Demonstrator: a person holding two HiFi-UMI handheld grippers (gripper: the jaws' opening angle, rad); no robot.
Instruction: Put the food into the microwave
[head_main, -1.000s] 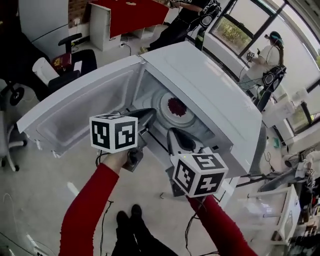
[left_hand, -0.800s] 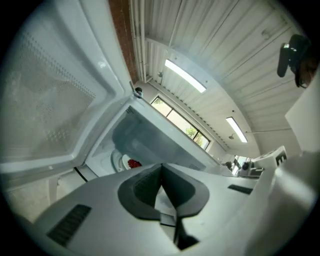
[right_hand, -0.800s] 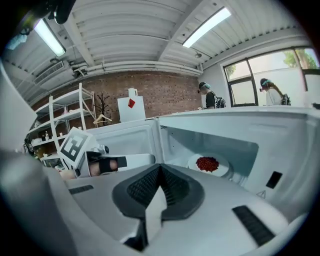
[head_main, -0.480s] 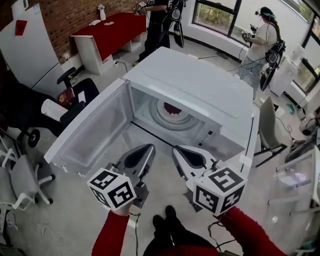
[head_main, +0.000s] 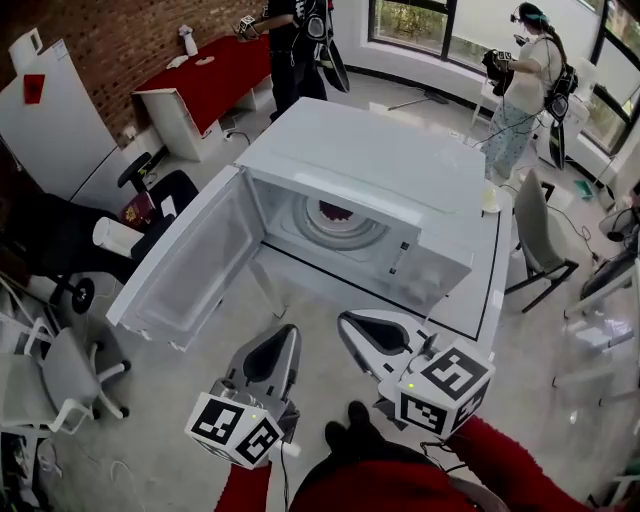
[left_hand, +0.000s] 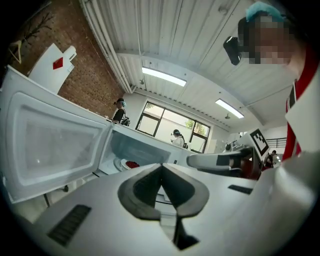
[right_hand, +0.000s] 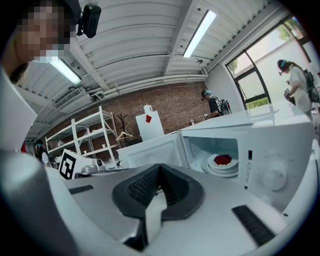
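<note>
The white microwave (head_main: 370, 160) stands with its door (head_main: 190, 265) swung wide to the left. Inside it, red food (head_main: 337, 211) lies on a white plate (head_main: 345, 235) on the turntable. The same food (right_hand: 222, 159) shows in the right gripper view and, smaller, in the left gripper view (left_hand: 132, 164). My left gripper (head_main: 291, 329) and right gripper (head_main: 343, 319) hang side by side, well in front of the microwave's open mouth, both pointing at it. Each is shut with nothing between its jaws (left_hand: 161, 166) (right_hand: 159, 168).
Office chairs (head_main: 60, 380) stand at the left and a grey chair (head_main: 535, 240) at the right. Farther back are a red table (head_main: 215, 65) and two people (head_main: 525, 70). The open door juts out to the left. My shoes (head_main: 350, 430) show below.
Both grippers have drawn back from the microwave's mouth toward me, still shut. The plate of food has stayed inside on the turntable and the door remains open.
</note>
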